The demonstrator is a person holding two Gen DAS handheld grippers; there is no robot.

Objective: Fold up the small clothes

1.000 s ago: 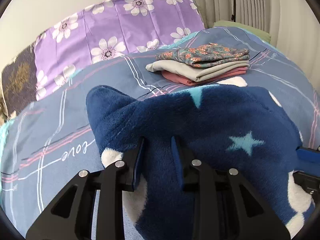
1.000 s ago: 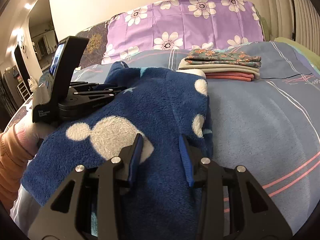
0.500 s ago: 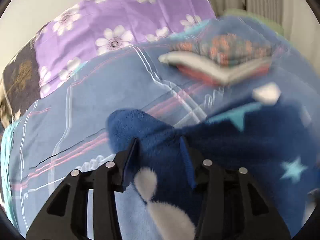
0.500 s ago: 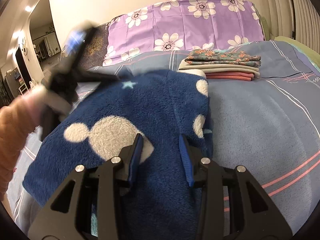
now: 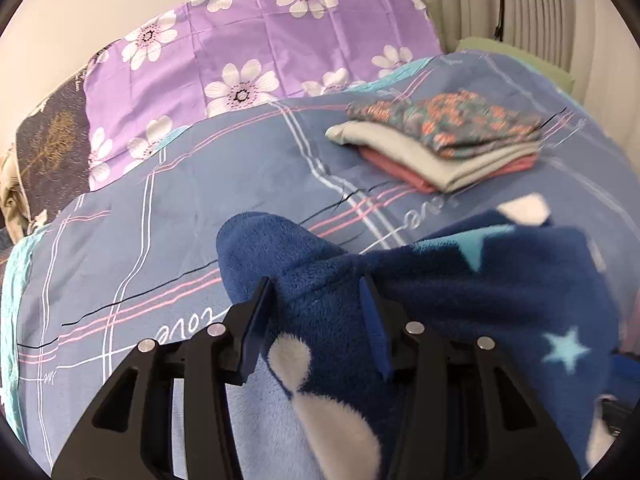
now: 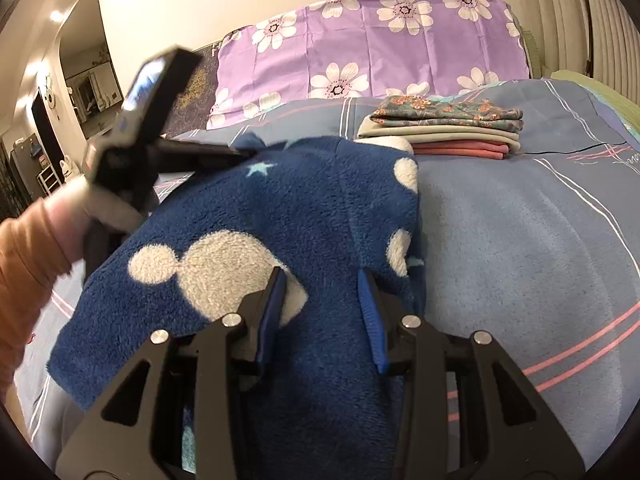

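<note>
A dark blue fleece garment (image 5: 480, 300) (image 6: 320, 208) with white blobs and pale stars lies spread on the bed. My left gripper (image 5: 318, 284) stands at its far-left corner with its jaws apart. Fleece bunches loosely between the fingers, and a rounded corner sticks out beyond the tips. In the right wrist view the left gripper (image 6: 240, 151) is blurred, held by a hand in an orange sleeve (image 6: 24, 260). My right gripper (image 6: 322, 276) sits at the garment's near right edge, its blue pads pressed into a thick fold of fleece.
A stack of three folded clothes (image 5: 440, 140) (image 6: 440, 128), floral on top, lies beyond the garment. The bed has a blue plaid sheet (image 5: 160, 220) (image 6: 520, 220) and a purple flowered pillow (image 5: 280, 40) (image 6: 380, 48) at the wall. A curtain hangs at the right.
The left gripper's jaws have widened and it has drawn up and back toward the garment's left corner. The fleece there has dropped lower. The right gripper has not moved.
</note>
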